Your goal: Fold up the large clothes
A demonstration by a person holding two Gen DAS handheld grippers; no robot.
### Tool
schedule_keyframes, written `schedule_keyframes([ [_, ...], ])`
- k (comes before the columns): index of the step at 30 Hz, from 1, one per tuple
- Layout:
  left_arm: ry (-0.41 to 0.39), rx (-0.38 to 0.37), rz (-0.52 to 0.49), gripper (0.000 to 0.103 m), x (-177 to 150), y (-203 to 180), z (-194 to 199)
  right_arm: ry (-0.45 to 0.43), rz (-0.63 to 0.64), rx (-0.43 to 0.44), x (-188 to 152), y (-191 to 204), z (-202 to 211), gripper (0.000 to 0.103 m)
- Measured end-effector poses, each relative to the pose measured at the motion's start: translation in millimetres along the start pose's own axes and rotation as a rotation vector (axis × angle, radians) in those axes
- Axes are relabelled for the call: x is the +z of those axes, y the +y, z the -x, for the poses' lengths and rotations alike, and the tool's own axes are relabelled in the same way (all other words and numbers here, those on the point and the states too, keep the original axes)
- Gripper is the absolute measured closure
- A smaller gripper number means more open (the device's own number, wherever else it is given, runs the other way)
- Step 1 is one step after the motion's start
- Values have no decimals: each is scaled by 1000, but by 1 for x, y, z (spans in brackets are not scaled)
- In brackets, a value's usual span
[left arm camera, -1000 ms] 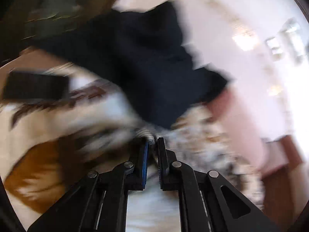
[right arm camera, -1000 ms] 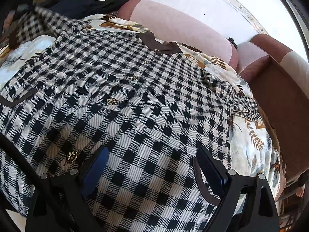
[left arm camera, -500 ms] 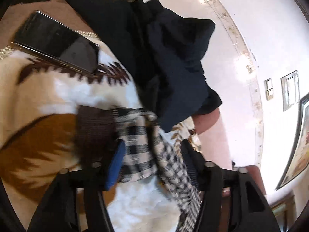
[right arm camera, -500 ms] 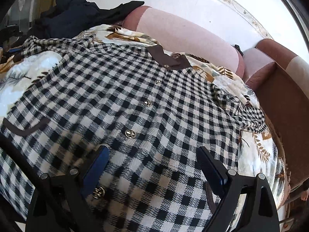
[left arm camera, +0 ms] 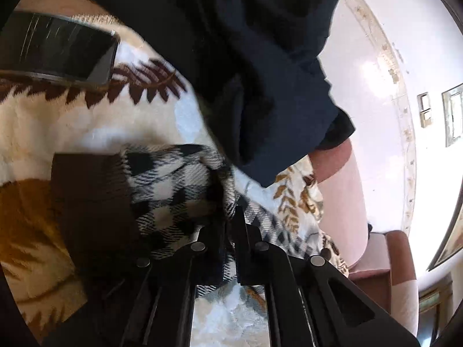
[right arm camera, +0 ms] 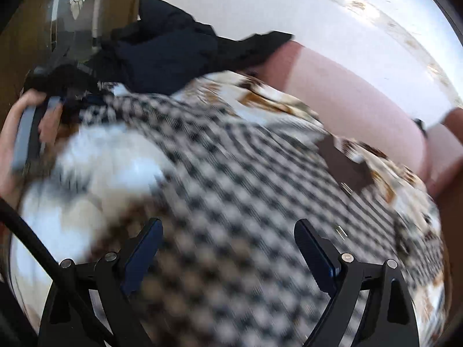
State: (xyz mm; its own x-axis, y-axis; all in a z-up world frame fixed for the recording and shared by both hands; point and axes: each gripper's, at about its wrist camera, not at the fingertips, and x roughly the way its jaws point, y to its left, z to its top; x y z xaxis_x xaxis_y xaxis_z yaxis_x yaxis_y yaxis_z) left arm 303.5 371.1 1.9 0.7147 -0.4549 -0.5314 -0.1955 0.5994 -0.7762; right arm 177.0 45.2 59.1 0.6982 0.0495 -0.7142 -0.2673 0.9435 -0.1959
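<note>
A black-and-white checked shirt (right arm camera: 237, 190) with a brown collar (right arm camera: 344, 164) lies spread on a leaf-patterned blanket (right arm camera: 86, 167). My left gripper (left arm camera: 228, 219) is shut on the shirt's sleeve (left arm camera: 170, 190), close to its brown cuff (left arm camera: 89, 190). In the right wrist view the left gripper (right arm camera: 72, 98) shows at the far left, at the sleeve end. My right gripper (right arm camera: 228, 248) is open and empty, hovering over the shirt's body; that view is motion-blurred.
A dark navy garment (left arm camera: 260, 66) is heaped behind the sleeve; it also shows in the right wrist view (right arm camera: 173, 52). A phone (left arm camera: 60, 49) lies on the blanket (left arm camera: 58, 127). A pink sofa back (right arm camera: 347, 86) runs behind, with a wall above.
My left gripper was open around the sleeve half a second ago and has shut on it. My right gripper has swung left over the shirt, staying open.
</note>
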Motion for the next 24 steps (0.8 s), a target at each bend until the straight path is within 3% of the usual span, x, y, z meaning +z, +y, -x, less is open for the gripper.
schedule_keyframes([
  [2, -38, -82, -53, 99, 0, -15, 14, 10, 2, 22, 20, 10, -18, 12],
  [5, -93, -230, -220, 99, -6, -58, 46, 23, -50, 73, 40, 13, -42, 13],
  [8, -126, -301, -340, 99, -18, -86, 72, 48, -131, 118, 52, 11, -62, 13],
  [10, -115, -279, -351, 99, -21, -85, 73, 73, -182, 148, 55, 9, -73, 13],
  [14, -49, -79, -326, 99, -30, -56, 64, 112, -243, 213, 54, 11, -82, 13],
  [17, 17, 33, -246, 99, -35, -18, 59, 38, -239, 216, 58, 14, -63, 13],
  [20, 78, 47, -179, 99, -39, 6, 57, -12, -190, 202, 69, 27, -52, 14],
  [24, 102, 88, -211, 99, -48, 3, 59, 53, -161, 217, 83, 44, -78, 46],
])
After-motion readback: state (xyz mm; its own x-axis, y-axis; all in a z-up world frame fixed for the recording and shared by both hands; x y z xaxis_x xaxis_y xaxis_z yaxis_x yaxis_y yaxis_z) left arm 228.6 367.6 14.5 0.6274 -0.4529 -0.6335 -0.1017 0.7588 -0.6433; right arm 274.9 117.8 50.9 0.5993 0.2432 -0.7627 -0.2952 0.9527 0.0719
